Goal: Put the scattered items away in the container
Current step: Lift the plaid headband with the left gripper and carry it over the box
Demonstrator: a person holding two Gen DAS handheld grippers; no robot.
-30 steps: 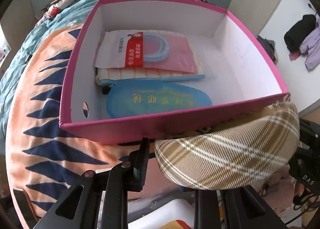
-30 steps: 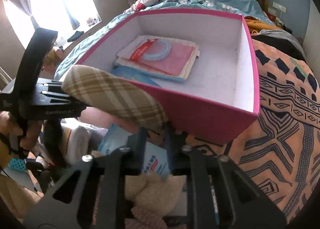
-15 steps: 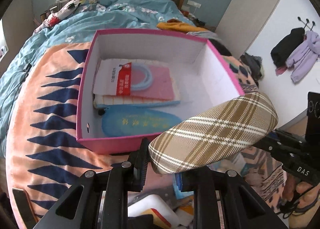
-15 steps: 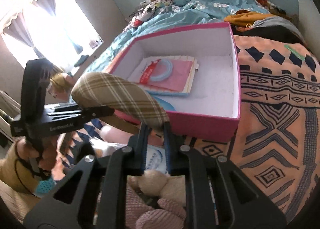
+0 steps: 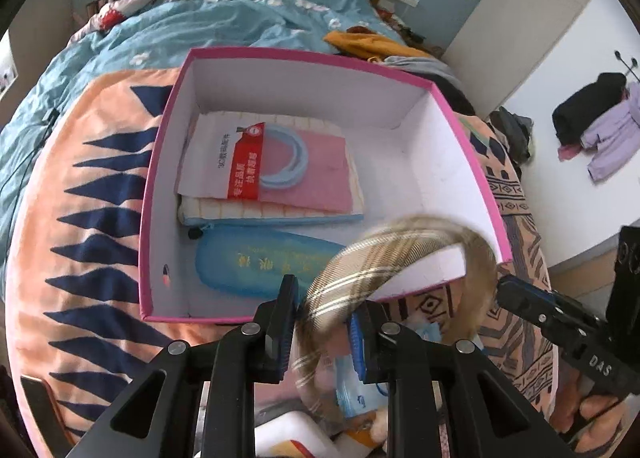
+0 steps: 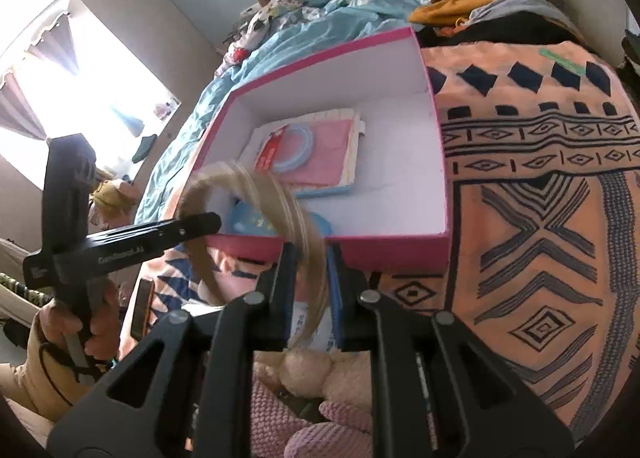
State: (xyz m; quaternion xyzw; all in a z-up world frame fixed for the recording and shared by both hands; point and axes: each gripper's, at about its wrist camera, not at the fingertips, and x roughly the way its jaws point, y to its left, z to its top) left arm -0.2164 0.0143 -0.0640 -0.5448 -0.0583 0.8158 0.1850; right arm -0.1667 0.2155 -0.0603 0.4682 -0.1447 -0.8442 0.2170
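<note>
I've got the plaid headband [image 5: 384,258] pinched at both ends: left gripper [image 5: 322,324] clamped on one tip, right gripper [image 6: 312,278] clamped on the other, so the arch spans between them right at the near wall of the pink box [image 5: 146,218], partly over its near corner. It's motion-blurred in both views, so I can't tell exactly how much pad contact I have on either end. Inside the box: a red-and-white packet [image 5: 256,162] on a striped pad toward the far-left side, a blue glasses case [image 5: 264,262] just inside the near wall. Far-right floor of the box is bare, my likely drop spot. Risks as I judge them: the band is springy, so if one tip slips it will whip out toward the blanket [image 6: 540,218] instead of in; dragging it low could catch the near rim and shove the box; releasing unevenly could leave it hung over the wall.
</note>
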